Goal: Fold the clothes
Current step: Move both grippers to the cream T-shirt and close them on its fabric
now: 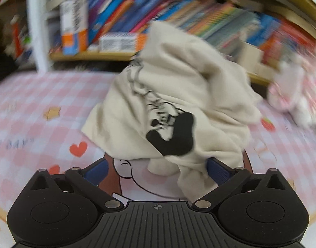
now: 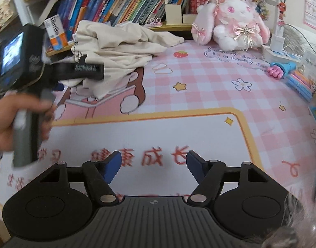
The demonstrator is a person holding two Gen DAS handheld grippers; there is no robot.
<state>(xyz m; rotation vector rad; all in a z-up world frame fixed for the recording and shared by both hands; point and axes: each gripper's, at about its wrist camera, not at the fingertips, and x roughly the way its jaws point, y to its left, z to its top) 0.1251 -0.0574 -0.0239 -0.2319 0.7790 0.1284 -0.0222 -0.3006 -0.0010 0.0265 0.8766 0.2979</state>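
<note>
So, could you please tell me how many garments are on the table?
1: a cream shirt, crumpled at the table's far left by the bookshelf. More could lie hidden beneath it.

Crowded bookshelf [image 2: 120,4] behind pink-checked tabletop [image 2: 199,78]

The cream garment [image 1: 174,95], centre frame, is soft matt cloth, creased, with a flat black print. Beneath it the pink checked mat [image 2: 199,78] looks smooth and faintly glossy. The rabbit toy [image 2: 232,18], upper right, is fluffy plush with shiny ribbon bows.

Books [image 1: 178,10] blurred; shirt [image 1: 168,103] hiding one claw fingertip
</note>
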